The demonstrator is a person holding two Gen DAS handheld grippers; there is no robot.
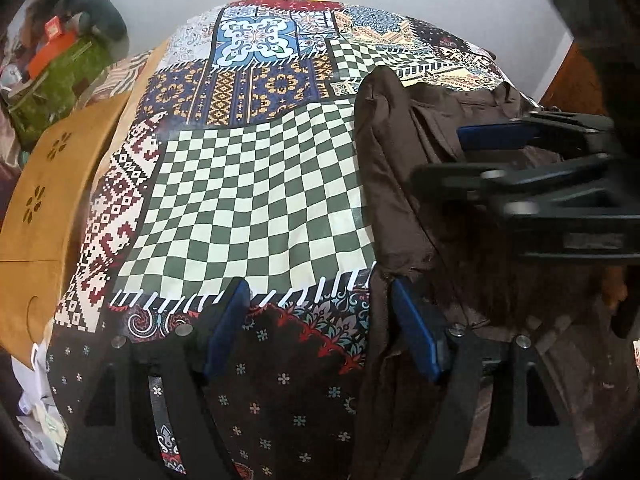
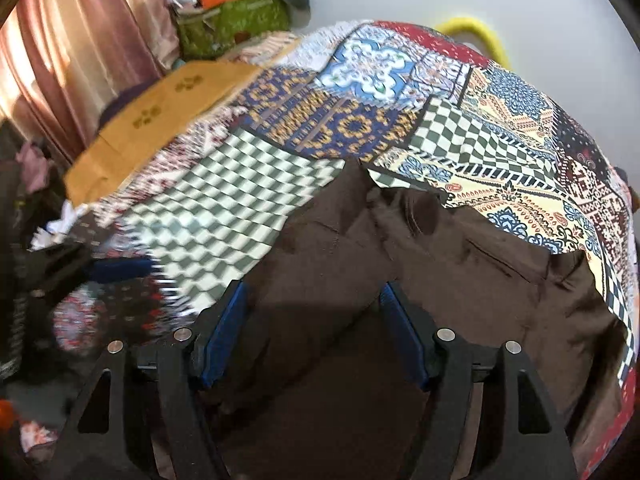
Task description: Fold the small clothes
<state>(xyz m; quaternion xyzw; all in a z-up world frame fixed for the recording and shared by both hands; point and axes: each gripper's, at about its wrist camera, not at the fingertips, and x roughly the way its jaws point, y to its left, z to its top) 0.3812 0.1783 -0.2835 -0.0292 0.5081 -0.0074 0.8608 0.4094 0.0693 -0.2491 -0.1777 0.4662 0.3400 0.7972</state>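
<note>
A dark brown garment [image 1: 404,168] lies crumpled on a patchwork-print cloth [image 1: 256,188] that covers the table. In the left wrist view my left gripper [image 1: 320,300] is open, with its right finger at the garment's left edge and nothing between the pads. My right gripper [image 1: 480,152] reaches in from the right above the garment, open. In the right wrist view the right gripper [image 2: 314,304] is open over the brown garment [image 2: 440,248], empty. The left gripper [image 2: 120,270] shows blurred at the left.
A tan cardboard box [image 1: 52,184] sits along the table's left side; it also shows in the right wrist view [image 2: 160,112]. A green bag [image 2: 236,20] with clutter and pink curtains [image 2: 80,40] stand beyond. A yellow hose [image 2: 480,32] lies by the white wall.
</note>
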